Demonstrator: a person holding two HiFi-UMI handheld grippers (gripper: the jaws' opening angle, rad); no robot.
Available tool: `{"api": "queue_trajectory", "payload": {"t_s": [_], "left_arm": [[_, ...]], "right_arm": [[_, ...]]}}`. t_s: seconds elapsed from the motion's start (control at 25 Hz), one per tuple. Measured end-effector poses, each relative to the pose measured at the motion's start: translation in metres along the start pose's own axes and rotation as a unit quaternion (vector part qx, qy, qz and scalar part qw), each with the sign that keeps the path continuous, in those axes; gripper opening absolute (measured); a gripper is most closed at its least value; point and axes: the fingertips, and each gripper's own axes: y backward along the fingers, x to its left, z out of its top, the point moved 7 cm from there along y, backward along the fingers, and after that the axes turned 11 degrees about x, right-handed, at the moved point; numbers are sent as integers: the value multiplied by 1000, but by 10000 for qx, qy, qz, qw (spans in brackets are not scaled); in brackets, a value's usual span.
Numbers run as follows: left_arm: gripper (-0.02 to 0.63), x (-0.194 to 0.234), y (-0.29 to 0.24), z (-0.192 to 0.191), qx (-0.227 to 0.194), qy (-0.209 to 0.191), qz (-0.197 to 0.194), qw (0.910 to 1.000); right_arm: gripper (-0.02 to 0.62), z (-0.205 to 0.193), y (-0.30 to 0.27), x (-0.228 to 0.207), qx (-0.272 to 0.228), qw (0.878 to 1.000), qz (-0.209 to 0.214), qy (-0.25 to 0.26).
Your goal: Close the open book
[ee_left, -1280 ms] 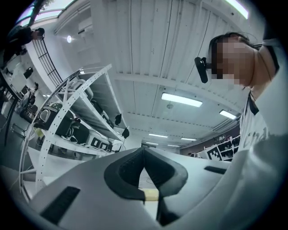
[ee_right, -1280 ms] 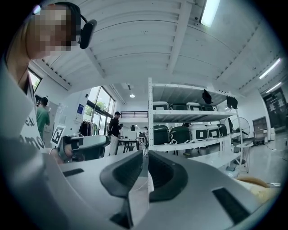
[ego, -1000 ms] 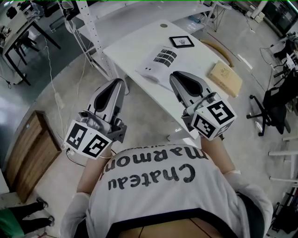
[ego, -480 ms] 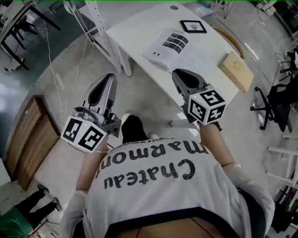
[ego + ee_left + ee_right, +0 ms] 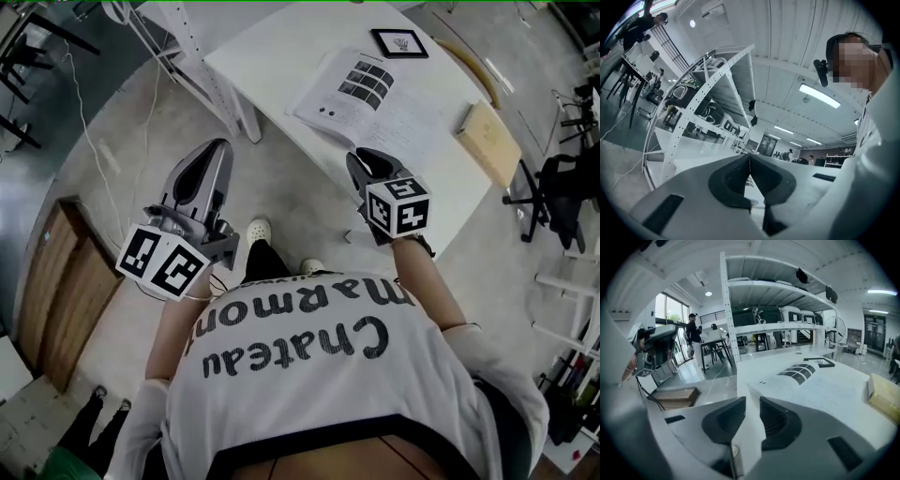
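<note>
approach step: open book (image 5: 373, 98) lies flat by the near edge of the desk (image 5: 272, 56); right gripper (image 5: 368, 164) jaws just cracking apart, empty; left gripper (image 5: 216, 152) clenched, empty; next, flip 1 cover over

On the table (image 5: 272, 66), a frame (image 5: 399, 43) lies just beyond the open book (image 5: 375, 103); a flat box (image 5: 494, 141) sits to the book's right.

Left gripper (image 5: 749, 160) jaws together, tips touching — white perforated shelf rack (image 5: 717, 79) beyond, ceiling light strips (image 5: 819, 96) overhead, person (image 5: 876, 140) at right.
</note>
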Motion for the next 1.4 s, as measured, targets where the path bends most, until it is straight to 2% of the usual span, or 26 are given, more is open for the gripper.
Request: {"api": "queue_trajectory", "payload": {"t_s": [0.08,0.24,0.36,0.52,0.72,0.96,1.04,1.4], "left_arm": [[25,11,-6,2,55,51,-34,10000],[25,31,-14,5,136,148,-59,9998],[25,43,-16,5,158,199,-22,9997],[25,54,-13,3,154,288,87,9994],[25,64,-3,1,63,373,264,9989],[25,67,10,-6,-2,476,427,9980],[25,68,14,-7,-31,492,480,9976],[25,72,26,-9,-89,553,609,9966]], "right_arm": [[183,0,-11,-4,201,9996,-172,66],[196,10,-26,-9,473,9954,-647,529],[196,19,-38,-8,724,9857,-985,1157],[212,32,-50,-1,936,9639,-1329,2107],[233,39,-66,11,1124,9370,-1425,2984],[244,38,-87,19,1436,8845,-1659,4117],[244,38,-90,19,1494,8715,-1724,4341],[244,36,-103,15,1751,8336,-1968,4856]]}}
